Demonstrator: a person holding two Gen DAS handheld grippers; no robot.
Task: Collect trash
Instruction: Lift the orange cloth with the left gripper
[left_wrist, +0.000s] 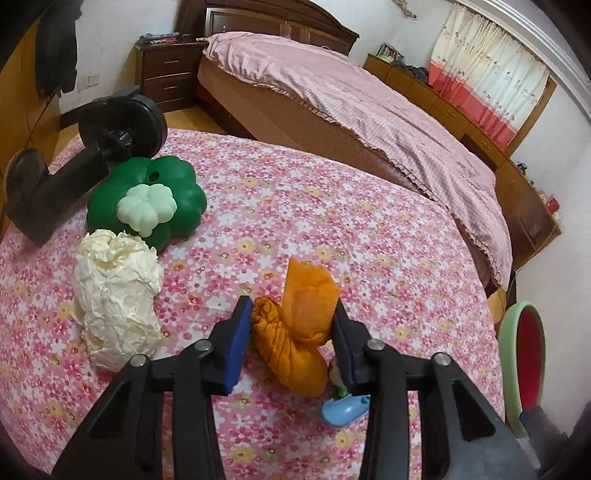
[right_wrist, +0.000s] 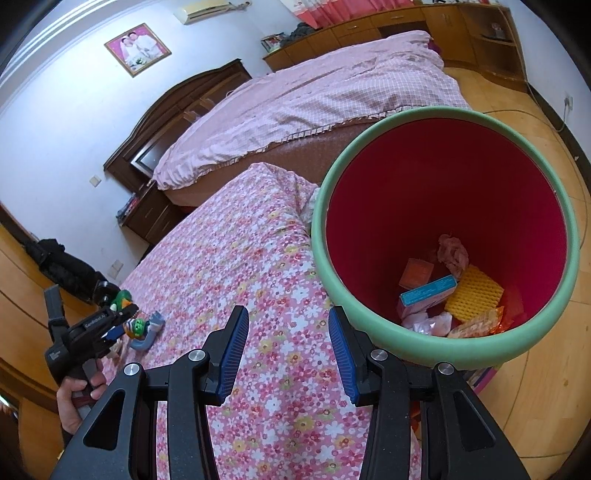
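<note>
Cream paper wad (left_wrist: 116, 299), green clover toy (left_wrist: 147, 201), dumbbell (left_wrist: 85, 147) beside orange wrapper (left_wrist: 295, 328)

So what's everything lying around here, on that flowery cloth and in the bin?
orange paper wad: one, orange, on the flowery cloth, between the left tool's fingers
cream paper ball: one, cream, on the cloth, left of the orange wad
clover toy: one, green with a pale top, behind the cream ball
dumbbell: one, black, far left
small toy: one, blue, beside the orange wad
bin: one, green rim, red inside, at the cloth's edge, holding boxes and wrappers
bed: one, pink cover, behind
left tool: black, blue pads, around the orange wad
right tool: black, blue pads, empty, beside the bin
hand: one, holding the left tool
</note>
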